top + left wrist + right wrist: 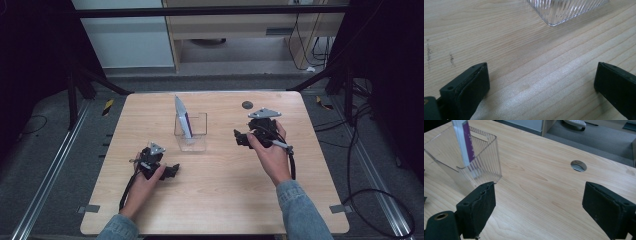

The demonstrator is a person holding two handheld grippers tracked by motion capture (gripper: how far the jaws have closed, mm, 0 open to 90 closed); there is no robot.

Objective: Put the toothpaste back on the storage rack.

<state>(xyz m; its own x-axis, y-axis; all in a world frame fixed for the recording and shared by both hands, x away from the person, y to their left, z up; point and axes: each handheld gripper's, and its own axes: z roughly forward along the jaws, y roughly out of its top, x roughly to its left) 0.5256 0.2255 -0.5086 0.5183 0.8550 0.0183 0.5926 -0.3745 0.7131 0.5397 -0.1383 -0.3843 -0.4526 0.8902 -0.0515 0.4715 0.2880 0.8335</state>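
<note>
A clear ribbed plastic holder (191,132) stands mid-table with a white and purple tube (183,118) leaning upright inside it. In the right gripper view the holder (477,166) and tube (464,141) sit at the upper left. My left gripper (174,171) rests low on the table in front of the holder and to its left, open, nothing between its jaws (539,85); a corner of the holder (564,11) shows ahead. My right gripper (239,137) is held to the right of the holder, open and empty (537,210).
The wooden table (225,200) has a round cable hole (247,105) at the back right, also seen from the right gripper (578,166). Cables trail from both grippers. Dark frame legs and floor cables surround the table.
</note>
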